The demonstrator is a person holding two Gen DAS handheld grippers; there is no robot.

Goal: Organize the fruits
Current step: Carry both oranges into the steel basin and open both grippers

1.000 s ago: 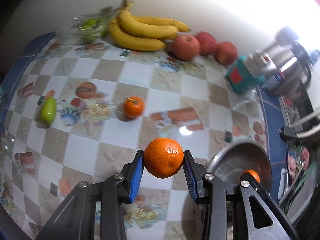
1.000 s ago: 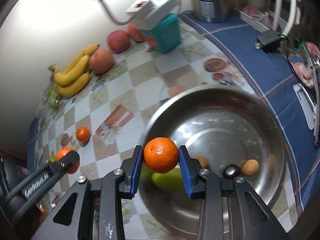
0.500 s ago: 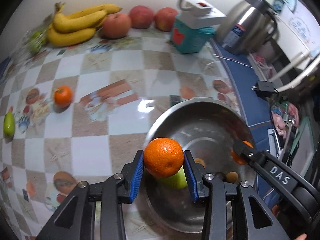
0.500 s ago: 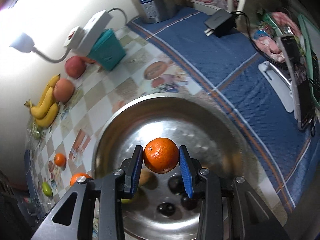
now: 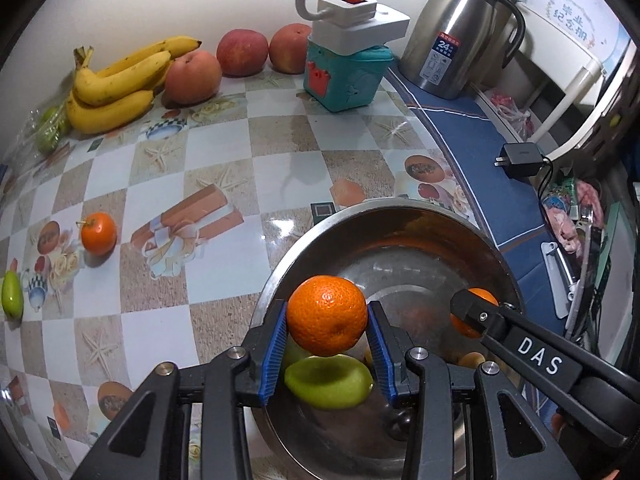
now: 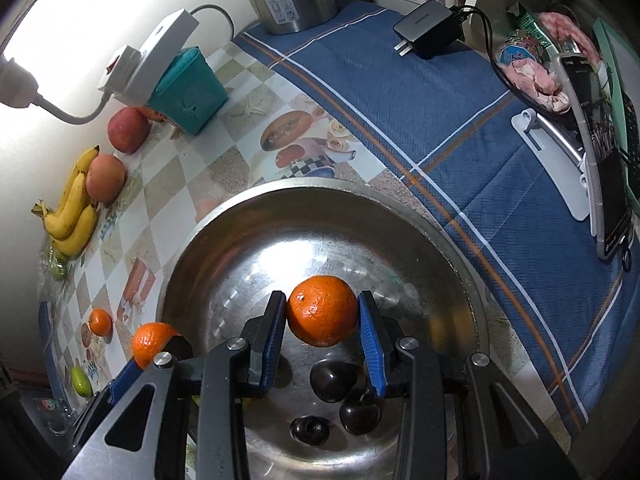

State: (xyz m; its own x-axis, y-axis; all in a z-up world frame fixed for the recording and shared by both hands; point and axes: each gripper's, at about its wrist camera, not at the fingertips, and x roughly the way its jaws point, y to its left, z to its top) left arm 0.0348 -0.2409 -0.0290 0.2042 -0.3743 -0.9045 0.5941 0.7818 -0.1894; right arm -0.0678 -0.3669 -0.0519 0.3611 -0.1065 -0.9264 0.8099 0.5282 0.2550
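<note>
1. Both hand-held grippers are clamped on fruit: the left hand-held gripper pinches a mandarin between its blue pads, and the right hand-held gripper pinches a second mandarin the same way.
2. Each mandarin hangs above the steel bowl on the bench; the left one sits over a green fruit, the right one over three dark round fruits.
3. Risk: the two tools are near each other over one bowl, so a careless turn could knock one against the other and shake a mandarin loose.
4. Risk: released from this height, either mandarin may strike fruit below, bruise it, or bounce toward the rim.
5. One small orange, bananas and apples are outside the bowl, probably unsorted.
</note>
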